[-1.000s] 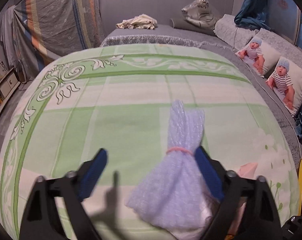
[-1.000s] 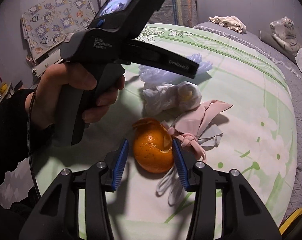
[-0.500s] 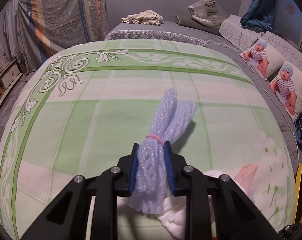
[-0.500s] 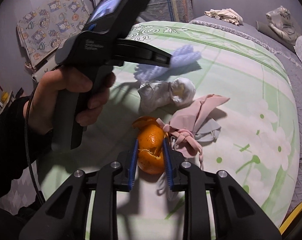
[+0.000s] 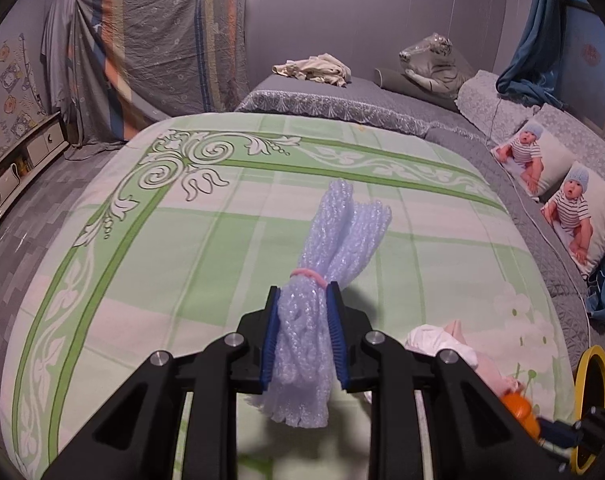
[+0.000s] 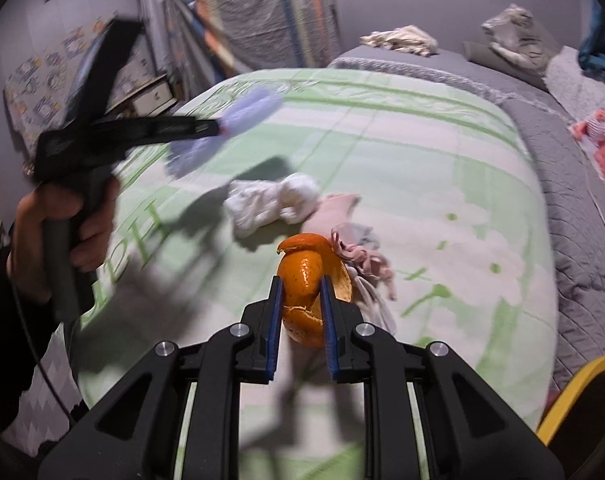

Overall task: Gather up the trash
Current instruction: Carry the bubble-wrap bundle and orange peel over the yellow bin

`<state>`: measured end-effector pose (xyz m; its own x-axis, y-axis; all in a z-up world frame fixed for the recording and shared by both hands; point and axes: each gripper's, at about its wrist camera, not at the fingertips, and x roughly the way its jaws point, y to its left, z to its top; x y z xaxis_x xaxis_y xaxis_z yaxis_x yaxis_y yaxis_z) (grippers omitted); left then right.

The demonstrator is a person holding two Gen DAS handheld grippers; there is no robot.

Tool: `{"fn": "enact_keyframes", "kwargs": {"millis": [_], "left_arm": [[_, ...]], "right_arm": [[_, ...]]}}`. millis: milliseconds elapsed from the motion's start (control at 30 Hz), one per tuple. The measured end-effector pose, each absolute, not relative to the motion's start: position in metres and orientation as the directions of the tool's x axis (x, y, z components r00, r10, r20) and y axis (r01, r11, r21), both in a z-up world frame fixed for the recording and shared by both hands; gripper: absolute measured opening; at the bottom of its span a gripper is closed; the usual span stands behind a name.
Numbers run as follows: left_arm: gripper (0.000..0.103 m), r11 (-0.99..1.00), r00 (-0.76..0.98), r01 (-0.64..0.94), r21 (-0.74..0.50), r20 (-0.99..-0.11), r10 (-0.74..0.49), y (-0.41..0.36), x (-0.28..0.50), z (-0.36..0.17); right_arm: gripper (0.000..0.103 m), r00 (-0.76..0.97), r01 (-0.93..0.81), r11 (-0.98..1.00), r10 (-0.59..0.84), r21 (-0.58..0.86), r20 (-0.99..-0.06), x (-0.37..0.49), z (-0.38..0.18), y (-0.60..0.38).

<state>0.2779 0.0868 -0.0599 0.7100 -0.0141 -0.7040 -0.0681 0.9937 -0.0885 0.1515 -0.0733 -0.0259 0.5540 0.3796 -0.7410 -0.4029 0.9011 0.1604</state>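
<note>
My left gripper [image 5: 302,298] is shut on a pale blue foam net bundle [image 5: 326,248] tied with a pink rubber band, held above the green bedspread [image 5: 182,248]. In the right wrist view the bundle [image 6: 238,124] and left gripper appear blurred at upper left. My right gripper [image 6: 301,290] is shut on an orange peel [image 6: 306,276], lifted off the bedspread [image 6: 442,184]. A crumpled white tissue [image 6: 270,200] and a pink face mask [image 6: 362,260] lie on the bed behind the peel. The tissue [image 5: 434,340] also shows in the left wrist view.
A yellow-rimmed bin [image 6: 582,412] stands at the lower right beside the bed; it also shows in the left wrist view [image 5: 592,396]. Grey bedding [image 5: 382,104], baby-print pillows [image 5: 558,184] and a heap of clothes [image 5: 310,68] lie beyond. A drawer unit [image 5: 18,160] stands left.
Both grippers closed, the left on the foam net and the right on the orange peel, and both have since lifted their items off the bed.
</note>
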Motion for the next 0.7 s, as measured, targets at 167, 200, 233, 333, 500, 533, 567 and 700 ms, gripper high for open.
{"fn": "enact_keyframes", "kwargs": {"millis": [167,200,233,333,500,533,567,700], "left_arm": [[0.022,0.990,0.735,-0.071,-0.123,-0.677,-0.031,0.089,0.254,-0.044],[0.022,0.989,0.741,-0.067,-0.130,-0.670,-0.038,0.088,0.248,-0.041],[0.022,0.989,0.747,-0.062,-0.136,-0.663,-0.044,0.087,0.243,-0.038],[0.022,0.988,0.764,-0.045,-0.147,-0.643,-0.061,0.081,0.228,-0.029],[0.022,0.986,0.773,0.001,-0.169,-0.625,-0.108,0.065,0.207,-0.017],[0.022,0.985,0.776,0.016,-0.172,-0.619,-0.120,0.060,0.201,-0.016],[0.022,0.985,0.778,0.035,-0.171,-0.613,-0.134,0.052,0.194,-0.013],[0.022,0.978,0.780,0.099,-0.183,-0.597,-0.190,0.029,0.177,-0.006]], "right_arm": [[0.017,0.599,-0.326,0.930,0.341,0.169,-0.724,0.148,-0.017,-0.100],[0.017,0.606,-0.316,0.933,0.338,0.172,-0.720,0.146,-0.014,-0.104],[0.017,0.618,-0.309,0.935,0.338,0.176,-0.710,0.143,-0.010,-0.109],[0.017,0.641,-0.306,0.932,0.353,0.195,-0.682,0.134,0.001,-0.123],[0.017,0.674,-0.298,0.930,0.365,0.215,-0.642,0.109,0.018,-0.137],[0.017,0.676,-0.302,0.926,0.376,0.227,-0.634,0.103,0.021,-0.142],[0.017,0.675,-0.305,0.921,0.388,0.241,-0.628,0.098,0.024,-0.144],[0.017,0.678,-0.296,0.906,0.423,0.303,-0.601,0.078,0.033,-0.166]]}}
